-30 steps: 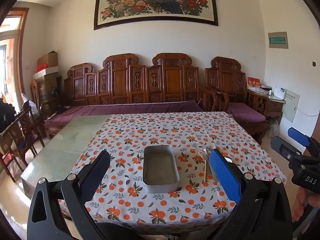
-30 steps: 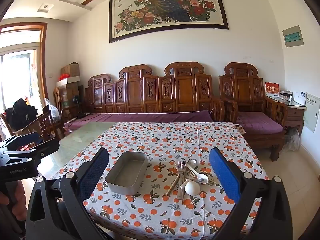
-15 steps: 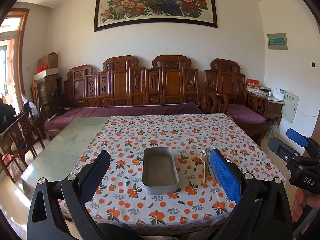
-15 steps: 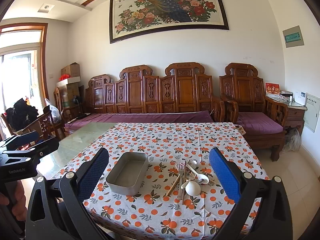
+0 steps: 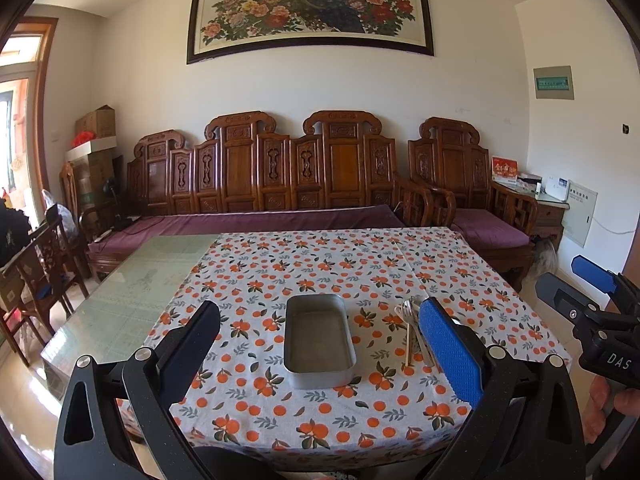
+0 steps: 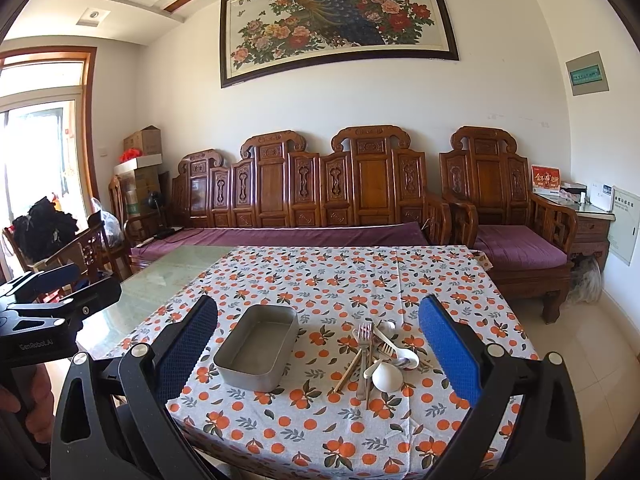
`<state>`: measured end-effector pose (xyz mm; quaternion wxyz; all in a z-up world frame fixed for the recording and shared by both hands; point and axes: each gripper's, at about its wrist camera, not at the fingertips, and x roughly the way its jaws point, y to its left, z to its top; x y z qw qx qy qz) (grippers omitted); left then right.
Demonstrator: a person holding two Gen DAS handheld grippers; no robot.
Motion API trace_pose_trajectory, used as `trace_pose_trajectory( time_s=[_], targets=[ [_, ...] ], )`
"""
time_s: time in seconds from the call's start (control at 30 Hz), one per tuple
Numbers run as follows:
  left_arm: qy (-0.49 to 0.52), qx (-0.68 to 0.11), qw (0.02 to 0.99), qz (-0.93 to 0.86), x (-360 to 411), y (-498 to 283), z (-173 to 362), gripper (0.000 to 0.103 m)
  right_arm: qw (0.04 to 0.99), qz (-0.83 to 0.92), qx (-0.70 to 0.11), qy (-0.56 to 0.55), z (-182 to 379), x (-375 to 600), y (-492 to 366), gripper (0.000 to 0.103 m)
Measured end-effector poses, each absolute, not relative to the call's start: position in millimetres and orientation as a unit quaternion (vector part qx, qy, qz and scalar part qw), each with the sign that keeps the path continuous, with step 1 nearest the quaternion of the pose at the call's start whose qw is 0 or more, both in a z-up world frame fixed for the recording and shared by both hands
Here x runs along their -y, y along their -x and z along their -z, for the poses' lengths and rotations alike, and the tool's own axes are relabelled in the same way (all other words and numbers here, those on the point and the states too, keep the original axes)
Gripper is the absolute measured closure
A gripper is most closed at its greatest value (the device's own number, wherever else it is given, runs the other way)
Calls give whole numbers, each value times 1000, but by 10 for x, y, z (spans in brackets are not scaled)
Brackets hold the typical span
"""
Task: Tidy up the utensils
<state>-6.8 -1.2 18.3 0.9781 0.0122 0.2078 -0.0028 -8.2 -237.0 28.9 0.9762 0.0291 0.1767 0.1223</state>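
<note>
Hovering spread right hand-held gripper [image 6: 318,354], utensils [image 6: 378,358] and tray [image 6: 256,350] between its fingers

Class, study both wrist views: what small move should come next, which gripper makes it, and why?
Probably the right gripper should ease forward and down toward the pile of utensils. Its jaws stand wide open and empty, the pile lies loose on the tablecloth almost straight ahead, and the metal tray beside it is empty. The left gripper, also open, faces the tray.
</note>
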Motion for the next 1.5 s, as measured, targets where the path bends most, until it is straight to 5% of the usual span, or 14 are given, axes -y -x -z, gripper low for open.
trace_pose_trajectory(
  time_s=[1.5],
  targets=[
    [-13,-197,980,8,71,101,-272,7,976,-123,-175,-30,-286,2388,75,2]
  ],
)
